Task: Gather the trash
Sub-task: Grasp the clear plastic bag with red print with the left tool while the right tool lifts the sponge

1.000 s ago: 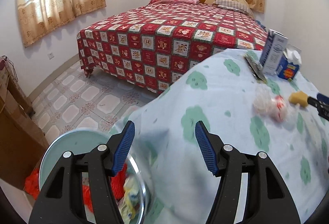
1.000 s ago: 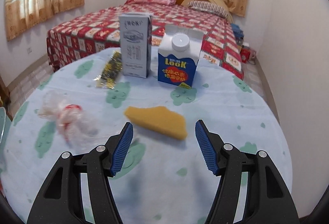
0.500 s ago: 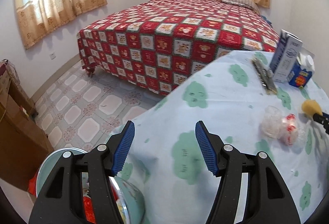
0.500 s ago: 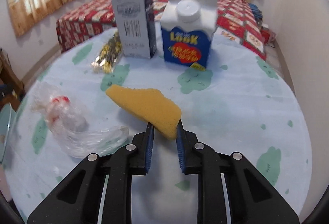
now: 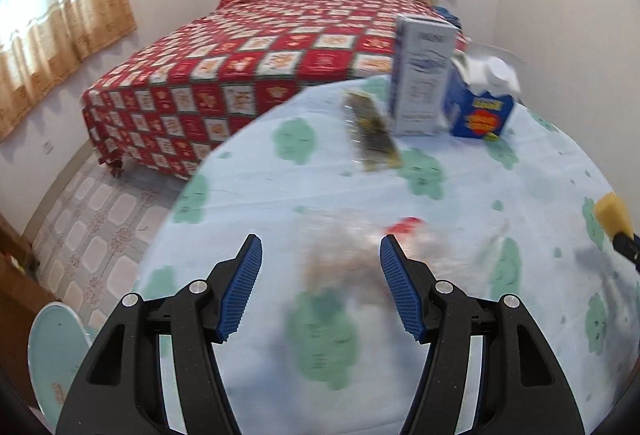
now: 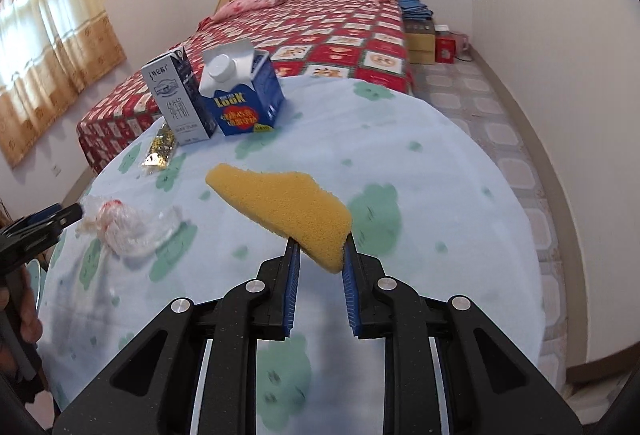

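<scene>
One piece secured: right gripper (image 6: 319, 253) has clamped and lifted the sponge (image 6: 280, 205).
Left gripper (image 5: 320, 269), wide open and empty, has swung from the bin toward the plastic wrapper (image 5: 384, 241) at twelve o'clock.

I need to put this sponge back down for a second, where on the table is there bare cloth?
Bare cloth lies right of the yellow sponge held in the right gripper, out to the table edge. The left is crowded: crumpled plastic bag, snack wrapper, grey carton, blue carton, and the open left gripper.
</scene>
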Demonstrator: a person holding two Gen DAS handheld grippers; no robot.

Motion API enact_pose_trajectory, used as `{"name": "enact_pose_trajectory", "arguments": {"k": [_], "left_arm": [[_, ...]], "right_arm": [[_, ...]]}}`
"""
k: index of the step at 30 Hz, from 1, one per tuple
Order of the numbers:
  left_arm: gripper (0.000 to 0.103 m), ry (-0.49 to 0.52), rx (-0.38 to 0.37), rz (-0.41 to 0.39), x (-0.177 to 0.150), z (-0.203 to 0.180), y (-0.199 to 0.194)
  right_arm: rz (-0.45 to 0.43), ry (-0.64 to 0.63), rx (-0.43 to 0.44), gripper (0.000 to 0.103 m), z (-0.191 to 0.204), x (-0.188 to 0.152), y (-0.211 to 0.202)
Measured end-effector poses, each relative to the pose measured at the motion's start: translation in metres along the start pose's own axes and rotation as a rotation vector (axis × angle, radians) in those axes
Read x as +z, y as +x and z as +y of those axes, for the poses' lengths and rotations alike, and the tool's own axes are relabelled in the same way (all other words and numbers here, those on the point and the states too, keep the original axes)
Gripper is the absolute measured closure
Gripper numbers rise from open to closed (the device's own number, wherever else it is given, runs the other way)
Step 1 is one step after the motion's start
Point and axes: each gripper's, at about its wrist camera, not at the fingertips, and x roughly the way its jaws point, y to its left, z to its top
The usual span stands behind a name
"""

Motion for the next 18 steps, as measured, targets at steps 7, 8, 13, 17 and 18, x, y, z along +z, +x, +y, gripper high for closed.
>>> {"name": "enact_pose_trajectory", "arguments": {"k": [7, 8, 13, 17, 18], "left_arm": [[0.057, 0.073, -0.038, 0.028, -0.007, -0.033, 0.011], [0.066, 0.065, -0.058, 0.035, -0.007, -0.032, 0.011], [0.099, 0.125, -0.106, 0.051, -0.013, -0.041, 0.006], [0.102, 0.124, -0.105, 0.041, -0.015, -0.036, 0.001], [0.103, 0.117, -0.105, 0.034, -0.014, -0.032, -0.003]], "right_arm": [[-0.004, -0.011, 0.032, 0.082, 0.01, -0.012, -0.002], [-0.003, -0.013, 0.037, 0.082, 0.012, -0.014, -0.001], [-0.015, -0.005, 0.049, 0.082, 0.021, -0.016, 0.001], [-0.023, -0.001, 0.052, 0.082, 0.026, -0.017, -0.003], [-0.026, -0.003, 0.05, 0.082, 0.027, -0.018, -0.005]]}}
